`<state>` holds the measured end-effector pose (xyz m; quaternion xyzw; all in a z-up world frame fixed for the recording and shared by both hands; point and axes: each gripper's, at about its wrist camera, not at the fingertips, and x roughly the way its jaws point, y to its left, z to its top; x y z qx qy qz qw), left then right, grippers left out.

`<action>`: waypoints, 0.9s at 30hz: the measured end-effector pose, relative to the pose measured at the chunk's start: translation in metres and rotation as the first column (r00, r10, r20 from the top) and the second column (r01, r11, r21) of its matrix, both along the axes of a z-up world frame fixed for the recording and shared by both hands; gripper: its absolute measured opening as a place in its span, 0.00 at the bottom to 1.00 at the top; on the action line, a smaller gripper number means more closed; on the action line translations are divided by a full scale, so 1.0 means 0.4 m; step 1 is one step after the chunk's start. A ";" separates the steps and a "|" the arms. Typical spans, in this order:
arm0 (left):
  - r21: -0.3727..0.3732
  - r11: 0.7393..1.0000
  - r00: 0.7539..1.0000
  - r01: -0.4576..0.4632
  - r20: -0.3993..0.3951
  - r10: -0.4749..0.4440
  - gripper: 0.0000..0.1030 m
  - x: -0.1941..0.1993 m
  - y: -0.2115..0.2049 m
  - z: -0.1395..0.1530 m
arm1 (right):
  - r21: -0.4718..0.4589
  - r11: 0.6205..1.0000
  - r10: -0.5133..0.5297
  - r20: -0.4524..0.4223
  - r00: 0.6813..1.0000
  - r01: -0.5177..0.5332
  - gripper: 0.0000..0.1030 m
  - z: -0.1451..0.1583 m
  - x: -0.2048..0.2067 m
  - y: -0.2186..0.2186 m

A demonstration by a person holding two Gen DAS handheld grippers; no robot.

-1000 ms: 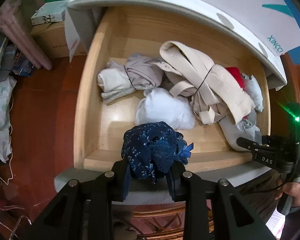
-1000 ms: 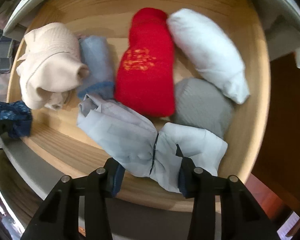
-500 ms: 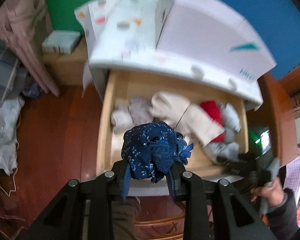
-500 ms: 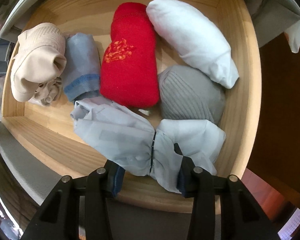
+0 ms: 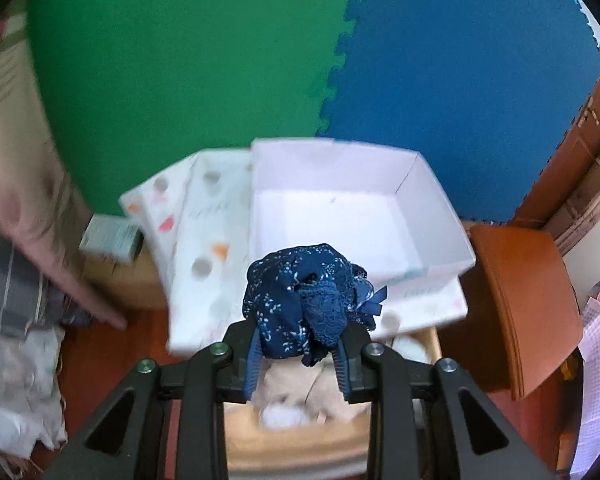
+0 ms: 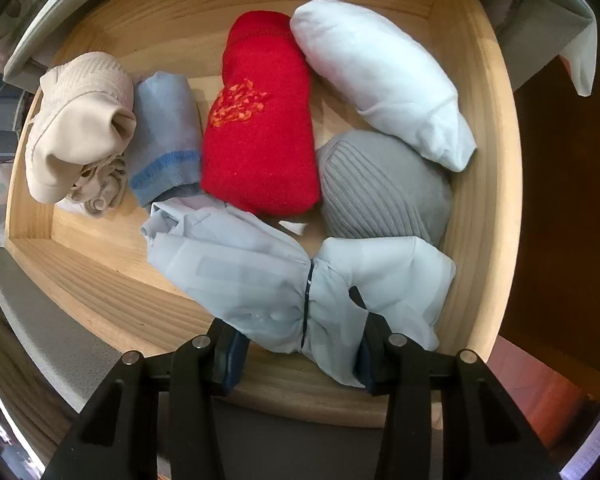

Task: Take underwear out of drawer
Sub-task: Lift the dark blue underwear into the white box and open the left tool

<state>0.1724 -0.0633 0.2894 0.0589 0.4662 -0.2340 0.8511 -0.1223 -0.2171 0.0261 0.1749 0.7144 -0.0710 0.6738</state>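
My left gripper [image 5: 296, 360] is shut on a crumpled navy floral underwear [image 5: 304, 304], held high above the open wooden drawer [image 5: 292, 448] and in front of an open white box [image 5: 332, 184] on the cabinet top. In the right wrist view, my right gripper [image 6: 296, 352] points down into the drawer [image 6: 100, 288]. Its jaws are opening slightly, with a pale blue bundle [image 6: 260, 276] tied by a dark band between them and the pads still touching the cloth. Behind it lie a red roll [image 6: 260, 136], a white roll [image 6: 380, 76] and a grey ribbed roll [image 6: 372, 188].
A beige garment [image 6: 76, 128] and a light blue roll [image 6: 164, 132] fill the drawer's left part. Green and blue foam mats cover the wall behind the cabinet. A brown wooden piece [image 5: 520, 300] stands right of it. Cloth piles [image 5: 16, 380] lie on the floor at left.
My left gripper has risen out of the drawer with the navy underwear and tilted up toward the white box. The right gripper shifted a little over the pale blue bundle.
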 end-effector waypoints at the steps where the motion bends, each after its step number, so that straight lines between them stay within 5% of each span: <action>1: -0.005 1.000 1.000 0.008 0.002 -0.008 0.29 0.033 -0.032 0.003 | 0.002 1.000 -0.004 0.004 1.000 0.004 0.41 0.000 -0.004 -0.001; 6: -0.002 0.999 0.999 0.048 -0.005 -0.048 0.29 0.148 -0.137 -0.035 | 0.002 1.000 -0.015 0.013 1.000 0.015 0.41 -0.002 -0.018 -0.008; 11: 0.103 0.994 0.997 0.042 -0.065 -0.036 0.29 0.227 -0.213 -0.168 | 0.003 1.000 -0.024 0.017 1.000 0.024 0.41 0.008 -0.027 -0.014; 18: 0.221 0.974 0.989 0.039 -0.147 -0.006 0.29 0.265 -0.194 -0.308 | 0.007 1.000 -0.022 0.016 1.000 0.022 0.41 0.007 -0.032 -0.022; 27: 0.250 0.968 0.993 0.031 -0.119 -0.001 0.29 0.258 -0.145 -0.316 | 0.001 1.000 -0.027 0.012 1.000 0.027 0.42 0.002 -0.027 -0.022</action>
